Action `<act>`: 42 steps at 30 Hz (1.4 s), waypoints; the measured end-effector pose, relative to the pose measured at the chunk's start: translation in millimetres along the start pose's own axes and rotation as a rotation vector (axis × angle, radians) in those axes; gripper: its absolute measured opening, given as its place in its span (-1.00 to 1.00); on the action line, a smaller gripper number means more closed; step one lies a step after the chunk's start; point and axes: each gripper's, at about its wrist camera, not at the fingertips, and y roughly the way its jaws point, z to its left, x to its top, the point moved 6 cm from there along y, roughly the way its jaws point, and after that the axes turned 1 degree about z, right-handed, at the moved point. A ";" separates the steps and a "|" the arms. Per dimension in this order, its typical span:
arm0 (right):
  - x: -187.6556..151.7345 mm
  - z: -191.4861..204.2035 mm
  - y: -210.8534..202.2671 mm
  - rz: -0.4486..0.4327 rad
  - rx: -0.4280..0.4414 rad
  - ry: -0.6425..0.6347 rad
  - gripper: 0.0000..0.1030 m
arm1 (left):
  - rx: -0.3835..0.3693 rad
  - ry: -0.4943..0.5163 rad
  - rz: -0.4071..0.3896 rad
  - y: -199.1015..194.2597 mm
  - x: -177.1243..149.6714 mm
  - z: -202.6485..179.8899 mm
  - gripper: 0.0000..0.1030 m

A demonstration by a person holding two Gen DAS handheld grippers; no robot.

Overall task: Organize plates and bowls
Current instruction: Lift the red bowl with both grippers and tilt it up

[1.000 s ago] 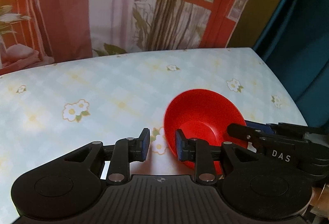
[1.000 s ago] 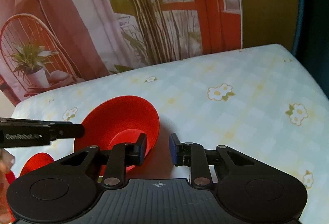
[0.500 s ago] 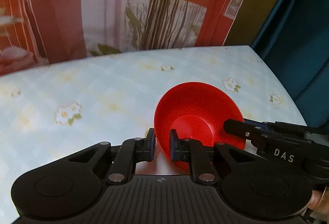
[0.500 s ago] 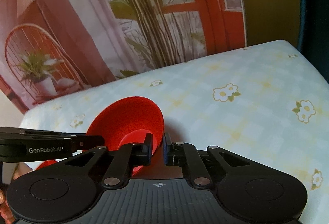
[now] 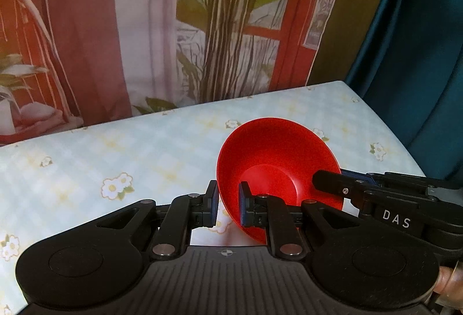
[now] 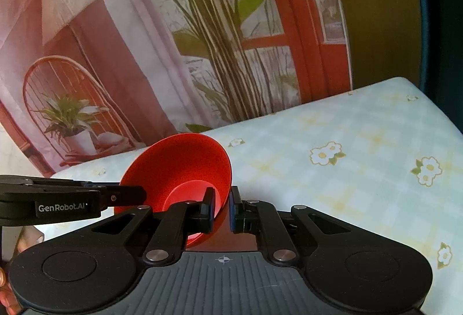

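Note:
A red bowl (image 5: 277, 158) is held above the flowered table. My left gripper (image 5: 227, 206) is shut on its left rim. My right gripper (image 6: 222, 209) is shut on its right rim, and its fingers show at the right in the left wrist view (image 5: 347, 187). The bowl also shows in the right wrist view (image 6: 182, 167), tilted, with my left gripper's fingers (image 6: 121, 194) reaching in from the left. The bowl's underside is hidden.
The table (image 5: 144, 164) has a pale checked cloth with flower prints. A printed backdrop with plants and a chair (image 6: 144, 54) stands behind its far edge. A teal curtain (image 5: 419, 54) hangs at the right.
Both grippers have closed onto the bowl's opposite rims and raised it off the table. The small red object at lower left in the right wrist view is out of sight.

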 end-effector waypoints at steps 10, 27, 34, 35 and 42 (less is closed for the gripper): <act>4.3 19.3 -19.4 -0.010 0.010 -0.013 -0.82 | -0.001 -0.006 -0.026 -24.6 -3.3 4.1 -0.69; -6.1 66.1 -47.7 0.009 0.005 -0.060 -0.82 | -0.029 -0.046 -0.061 -74.4 -35.0 22.1 -0.69; -17.0 84.4 -51.3 0.025 0.006 -0.083 -0.82 | -0.037 -0.066 -0.061 -86.9 -51.1 33.1 -0.69; -18.4 86.7 -51.3 0.027 0.008 -0.086 -0.82 | -0.036 -0.069 -0.060 -88.2 -53.2 35.0 -0.69; -30.5 101.3 -46.3 0.054 0.017 -0.107 -0.82 | -0.037 -0.092 -0.050 -92.6 -66.8 46.6 -0.69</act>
